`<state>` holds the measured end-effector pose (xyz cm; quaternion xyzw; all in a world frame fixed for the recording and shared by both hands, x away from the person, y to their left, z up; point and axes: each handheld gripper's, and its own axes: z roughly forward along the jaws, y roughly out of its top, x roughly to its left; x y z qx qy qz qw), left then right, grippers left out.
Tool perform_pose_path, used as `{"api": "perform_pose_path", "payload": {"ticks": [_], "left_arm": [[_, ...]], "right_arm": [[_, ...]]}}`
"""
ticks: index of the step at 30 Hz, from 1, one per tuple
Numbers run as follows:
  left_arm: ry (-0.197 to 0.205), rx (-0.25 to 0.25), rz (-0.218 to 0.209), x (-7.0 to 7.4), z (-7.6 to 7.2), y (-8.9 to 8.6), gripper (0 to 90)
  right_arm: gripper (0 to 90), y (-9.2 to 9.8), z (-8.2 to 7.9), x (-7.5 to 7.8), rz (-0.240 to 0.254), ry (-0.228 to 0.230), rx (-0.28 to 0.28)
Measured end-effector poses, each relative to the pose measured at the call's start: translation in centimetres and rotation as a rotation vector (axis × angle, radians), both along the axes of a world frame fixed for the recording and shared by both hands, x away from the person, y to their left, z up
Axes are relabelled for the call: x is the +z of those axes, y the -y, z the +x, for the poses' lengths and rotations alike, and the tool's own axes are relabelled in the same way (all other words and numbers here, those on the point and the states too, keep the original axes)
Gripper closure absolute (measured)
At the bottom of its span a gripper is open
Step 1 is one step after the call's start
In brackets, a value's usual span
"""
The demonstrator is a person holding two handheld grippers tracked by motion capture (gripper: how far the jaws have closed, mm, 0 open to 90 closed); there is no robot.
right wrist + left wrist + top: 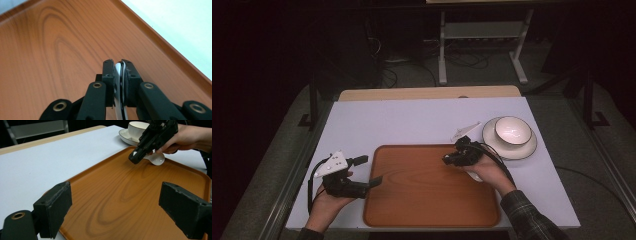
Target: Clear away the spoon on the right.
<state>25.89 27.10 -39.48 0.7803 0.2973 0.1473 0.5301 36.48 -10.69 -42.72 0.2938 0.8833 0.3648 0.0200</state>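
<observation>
A white spoon (157, 158) with a dark edge is clamped by its handle (118, 82) in my right gripper (117, 62), which is shut on it. That gripper (447, 160) hangs low over the right part of the wooden tray (427, 200), and the spoon's bowl is close above the tray near its right rim. My left gripper (369, 171) stands open at the tray's left edge with its jaws wide apart. In the left gripper view, nothing lies between the jaws of the left gripper (117, 212) but the bare tray (112, 195).
A white bowl (512, 131) stands on a white plate (524, 147) on the table just right of the tray's far corner. The pale tabletop (412, 120) stretches behind the tray to a wooden strip (427, 93). Floor and a metal frame lie beyond.
</observation>
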Motion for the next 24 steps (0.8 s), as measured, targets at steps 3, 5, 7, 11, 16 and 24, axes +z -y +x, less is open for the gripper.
{"api": "perform_pose_path", "payload": {"ticks": [3, 5, 7, 11, 16, 24], "left_arm": [[-0.001, -0.001, 0.001, 0.0, 0.0, 0.0, 10.9], [-0.001, -0.001, 0.001, 0.0, 0.0, 0.0, 10.8], [-0.001, -0.002, 0.001, 0.0, 0.0, 0.0, 10.8], [-0.003, -0.003, 0.004, 0.0, 0.0, 0.0, 10.8], [-0.004, -0.003, 0.003, 0.0, 0.0, -0.1, 10.8], [-0.004, -0.002, 0.003, 0.0, 0.0, -0.1, 10.9]], "right_arm": [[79.5, -0.1, 0.1, -0.3, -0.016, -0.001, 0.005], [79.0, -0.2, 0.1, -0.5, -0.024, 0.001, 0.003], [78.5, -0.2, 0.1, -0.6, -0.032, 0.003, 0.003], [76.9, -0.4, 0.1, -0.8, -0.047, 0.014, 0.012], [75.4, -0.8, 0.0, -1.2, -0.087, 0.029, 0.019], [71.6, -0.9, -0.2, -1.3, -0.108, 0.056, 0.024]]}}
